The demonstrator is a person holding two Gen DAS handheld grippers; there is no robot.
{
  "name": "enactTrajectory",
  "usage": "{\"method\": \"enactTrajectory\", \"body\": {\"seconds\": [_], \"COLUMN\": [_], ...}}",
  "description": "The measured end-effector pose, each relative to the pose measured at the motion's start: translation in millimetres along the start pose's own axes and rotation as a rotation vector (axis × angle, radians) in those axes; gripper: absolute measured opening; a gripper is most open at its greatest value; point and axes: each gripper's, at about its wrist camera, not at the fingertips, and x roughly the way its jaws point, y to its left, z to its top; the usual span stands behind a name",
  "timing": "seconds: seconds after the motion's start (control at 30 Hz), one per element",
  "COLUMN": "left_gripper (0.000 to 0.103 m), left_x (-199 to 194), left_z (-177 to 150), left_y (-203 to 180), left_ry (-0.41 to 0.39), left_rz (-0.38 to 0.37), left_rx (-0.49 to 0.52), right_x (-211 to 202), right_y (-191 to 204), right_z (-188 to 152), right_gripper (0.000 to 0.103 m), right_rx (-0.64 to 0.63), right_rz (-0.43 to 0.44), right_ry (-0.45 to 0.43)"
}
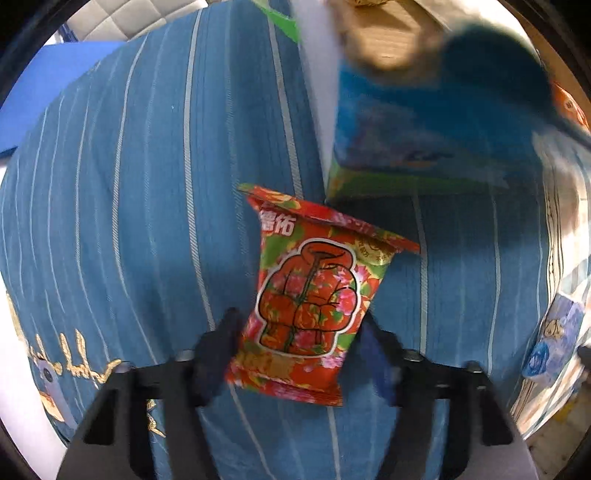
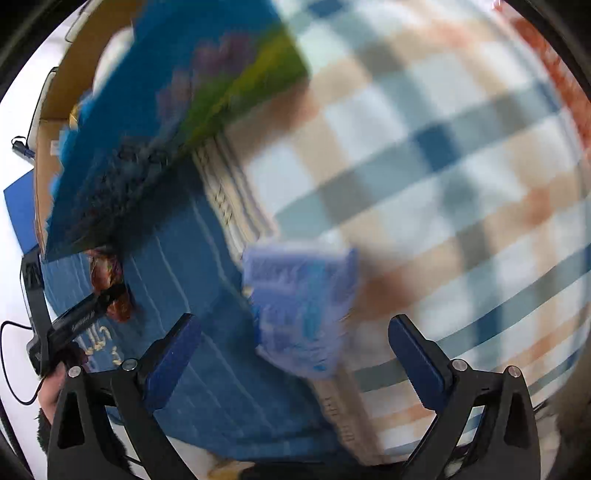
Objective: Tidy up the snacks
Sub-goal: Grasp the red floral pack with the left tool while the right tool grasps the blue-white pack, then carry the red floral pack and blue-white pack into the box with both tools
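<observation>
The left claw (image 1: 295,332) grasps a red pack (image 1: 314,291) printed with flowers and a padded jacket. Its two black fingers (image 1: 221,343) press against the pack's lower sides, and the pack stands up between them, its crimped top edge tilted toward the right. Below it lies a blue cloth (image 1: 147,206) with thin white stripes and some gold embroidery at the lower left. Just past the pack's top sits a blue box (image 1: 424,133) with a green lower edge, blurred; a brown cardboard surface (image 1: 384,33) shows behind it. At the far right edge a small blue-and-white pack (image 1: 554,339) lies where the striped cloth meets a checked one.

In the right wrist view, the right claw (image 2: 295,354) is released, its blue-padded fingers (image 2: 173,354) spread wide with nothing touching them. Between and beyond them lies the blue-and-white pack (image 2: 303,310), heavily blurred, resting across the seam of the blue cloth (image 2: 207,369) and a checked cloth (image 2: 443,166) in white, tan, orange and blue. The blue box (image 2: 166,122) fills the upper left, with cardboard (image 2: 81,74) behind it. At the left edge the red pack (image 2: 110,284) appears small, held in the left claw (image 2: 107,295), with a hand (image 2: 51,391) partly seen below it and a black cable looping beside. Whether the surface under the cloths is a bed or a table cannot be told.
</observation>
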Motion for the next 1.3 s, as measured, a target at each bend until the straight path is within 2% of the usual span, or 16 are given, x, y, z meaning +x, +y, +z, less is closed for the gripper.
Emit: {"method": "enactTrajectory", "body": {"seconds": [0.17,0.23,0.27,0.37,0.5,0.63,0.8,0.9,0.97,1.03,1.13,1.3], "left_gripper": [0.047,0.047,0.047,0.046,0.047,0.050,0.050,0.046,0.044,0.044,0.044,0.044], "left_x": [6,9,9,13,22,30,27,24,20,8,-16,-62], "left_z": [-21,-42,-52,-83,-107,-103,-107,-102,-100,-106,-121,-135], "left_y": [21,27,29,31,36,39,13,-5,-21,-28,-46,-74], "left_ry": [0.005,0.039,0.046,0.080,0.110,0.095,0.073,0.062,0.049,0.024,-0.027,-0.121], "left_rz": [-0.054,-0.080,-0.090,-0.115,-0.176,-0.156,-0.102,-0.088,-0.073,-0.054,-0.039,-0.071], "left_rx": [-0.121,-0.182,-0.203,-0.245,-0.296,-0.276,-0.230,-0.226,-0.218,-0.209,-0.196,-0.171], "right_x": [41,49,52,58,59,61,63,59,61,57,52,36], "right_y": [12,13,15,24,28,28,21,12,16,27,33,43], "right_z": [-16,-18,-19,-28,-38,-49,-52,-53,-60,-53,-67,-91], "right_gripper": [0.102,0.088,0.069,0.058,0.057,0.057,0.057,0.056,0.050,0.047,0.042,0.040], "right_rx": [0.050,0.036,0.019,-0.052,-0.189,-0.279,-0.263,-0.280,-0.284,-0.290,-0.308,-0.353], "right_rz": [-0.018,-0.045,-0.081,-0.131,-0.228,-0.288,-0.287,-0.301,-0.288,-0.282,-0.275,-0.229], "right_ry": [0.012,-0.001,0.003,0.019,0.074,0.087,0.077,0.070,0.067,0.064,0.048,0.022]}}
